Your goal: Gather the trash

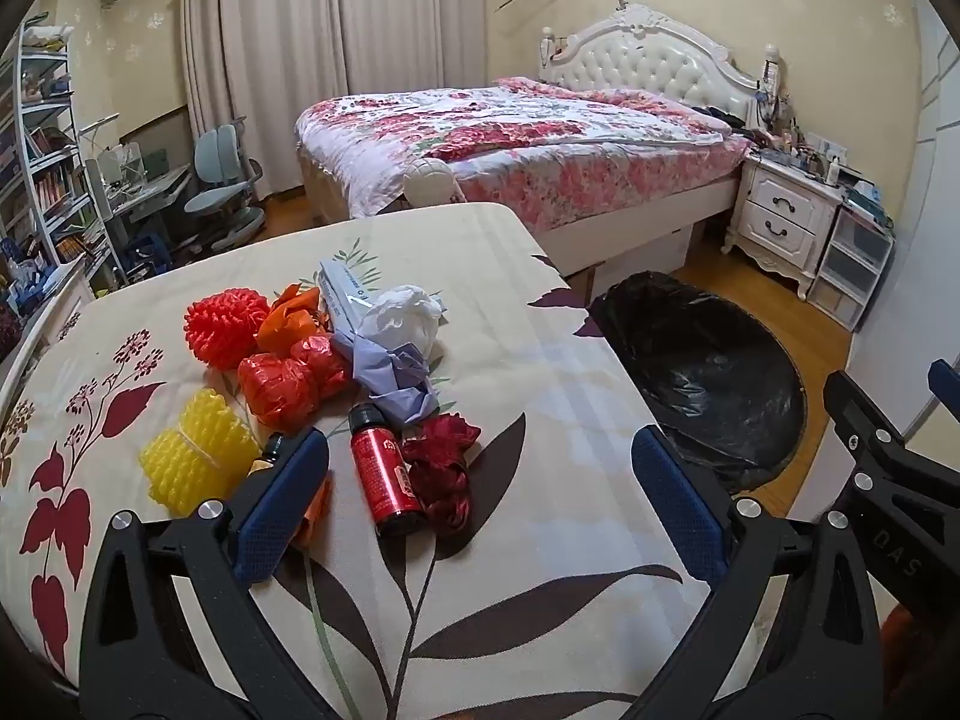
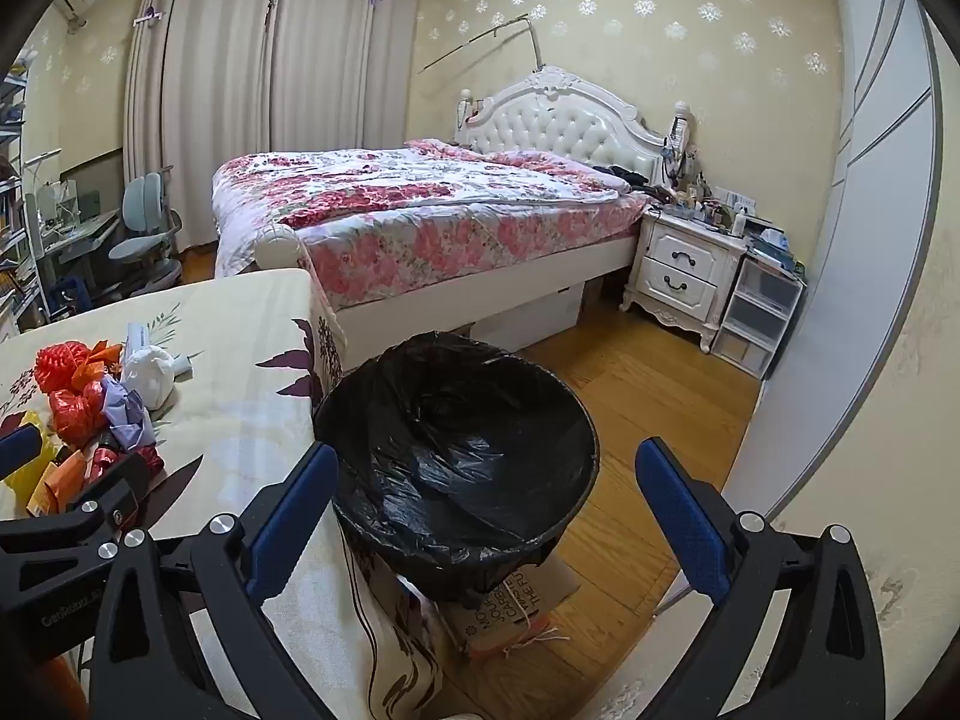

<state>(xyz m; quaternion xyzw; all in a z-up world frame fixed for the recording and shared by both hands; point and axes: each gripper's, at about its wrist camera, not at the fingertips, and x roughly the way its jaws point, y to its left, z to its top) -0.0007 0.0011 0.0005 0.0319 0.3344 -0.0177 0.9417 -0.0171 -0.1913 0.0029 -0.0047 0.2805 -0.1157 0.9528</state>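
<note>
On the table (image 1: 540,324), from left to right, a yellow net (image 1: 192,456), orange wrappers (image 1: 282,384) and a red bottle (image 1: 384,480) are seen ahead of the left tool (image 1: 480,480), spread wide and empty, while the right tool (image 2: 486,504), likewise gaping and empty, is held over the black-lined bin (image 2: 462,450) beside the table.
</note>
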